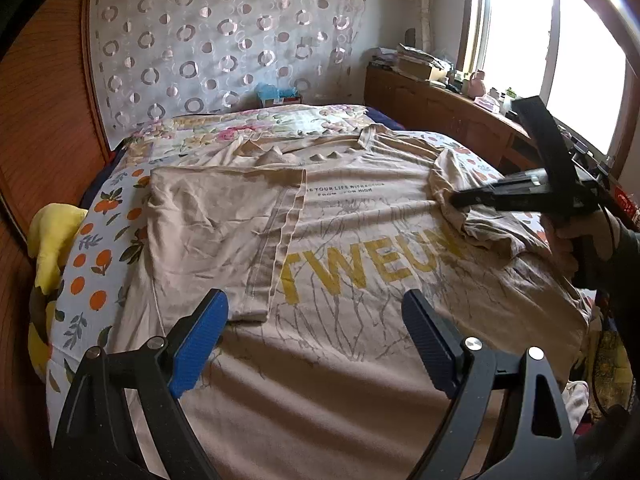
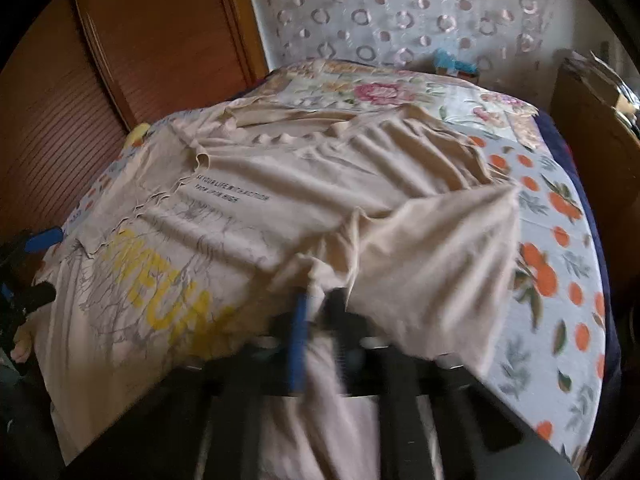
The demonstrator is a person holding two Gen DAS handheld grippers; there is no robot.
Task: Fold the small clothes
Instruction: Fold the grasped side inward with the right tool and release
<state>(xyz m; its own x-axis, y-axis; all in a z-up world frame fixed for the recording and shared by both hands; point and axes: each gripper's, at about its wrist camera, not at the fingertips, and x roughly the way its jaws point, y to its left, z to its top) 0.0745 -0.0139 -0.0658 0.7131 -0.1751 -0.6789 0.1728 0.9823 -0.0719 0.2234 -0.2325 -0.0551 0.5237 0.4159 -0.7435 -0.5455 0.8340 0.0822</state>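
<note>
Fingers of the left gripper (image 1: 316, 336) stand wide apart, holding nothing, low over the beige T-shirt (image 1: 360, 264) spread on the bed (image 1: 80, 280). Those of the right gripper (image 2: 320, 320) are pinched together on the shirt's right sleeve (image 2: 432, 256), lifting it inward. One side flap (image 1: 216, 232) already lies folded over the front; I judge the second side and the final folds remain.

1. A white bedsheet printed with oranges (image 1: 94, 264) covers the bed.
2. A yellow plush toy (image 1: 52, 236) lies at its edge.
3. A sheer circle-patterned curtain (image 1: 224, 36) hangs behind.
4. A cluttered wooden sideboard (image 1: 436, 108) stands below the bright window (image 1: 520, 28).
</note>
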